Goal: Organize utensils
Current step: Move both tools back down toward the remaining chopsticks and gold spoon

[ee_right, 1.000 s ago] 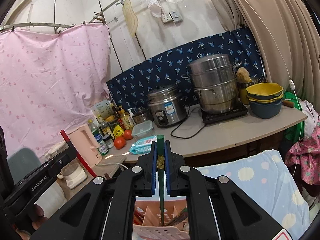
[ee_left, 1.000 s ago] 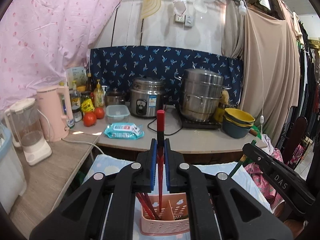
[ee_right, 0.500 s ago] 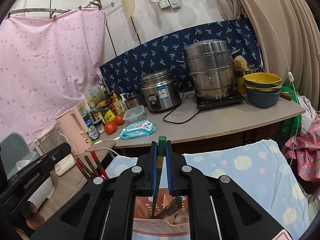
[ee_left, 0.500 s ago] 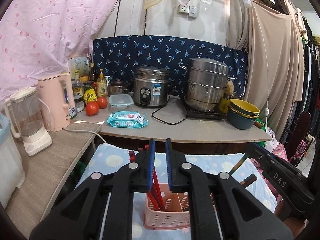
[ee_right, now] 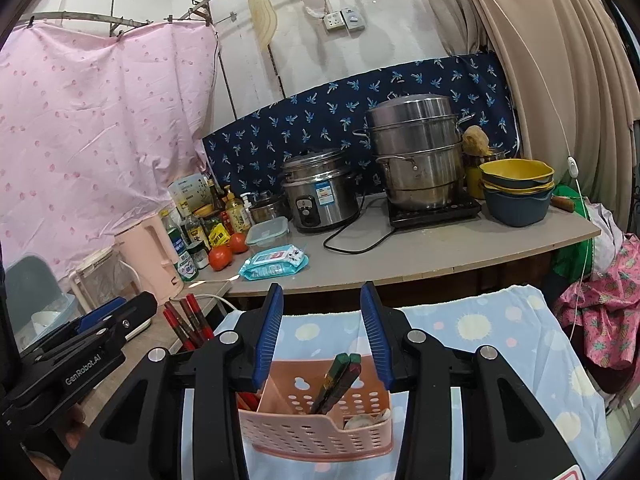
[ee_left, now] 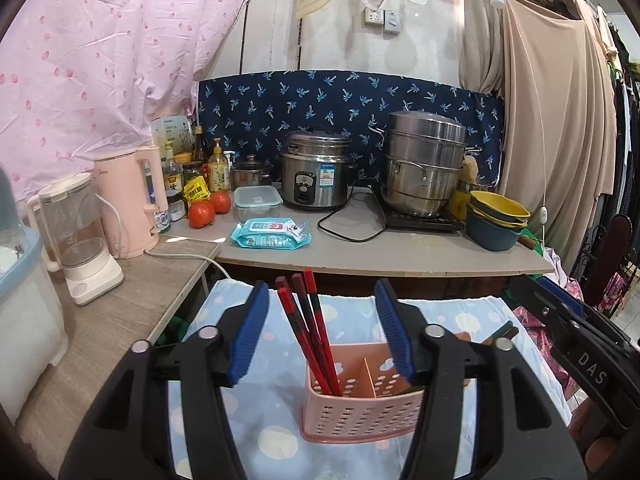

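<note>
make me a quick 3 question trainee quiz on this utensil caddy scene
1. True or false: the red chopsticks stand in the pink caddy.
2. Which colour are the chopsticks below the right gripper: A green, B white, C blue?
3. Name what the left gripper is holding.

Key
1. True
2. A
3. Nothing; its jaws are opening, clear of the chopsticks.

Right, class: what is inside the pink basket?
The pink basket has a divider. Red chopsticks lean in one compartment, green chopsticks in the other beside something pale, partly hidden. The basket's walls hide the chopsticks' lower ends and its floor.
</note>
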